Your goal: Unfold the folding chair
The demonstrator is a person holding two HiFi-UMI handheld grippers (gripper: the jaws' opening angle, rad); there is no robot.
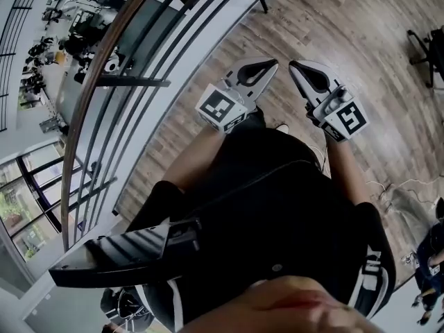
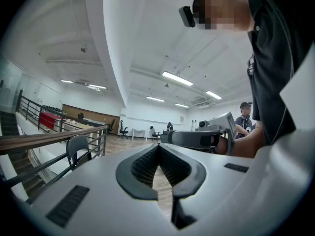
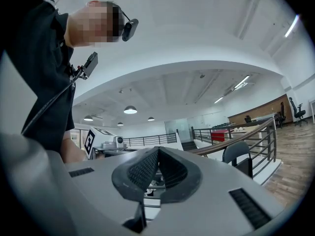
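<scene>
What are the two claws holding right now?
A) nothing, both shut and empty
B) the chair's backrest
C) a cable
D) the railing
A: the left claw and right claw each show jaws closed together with nothing between them.

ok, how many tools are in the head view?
2. The left tool sits upper centre, the right tool just right of it, both shut and empty over the wood floor. None seem hidden.

surface: wood-plank floor [image 1: 347, 26] | on it: wheeled office chair [image 1: 424, 47]; dark chair [image 2: 78, 149] beside railing [image 2: 59, 136]
</scene>
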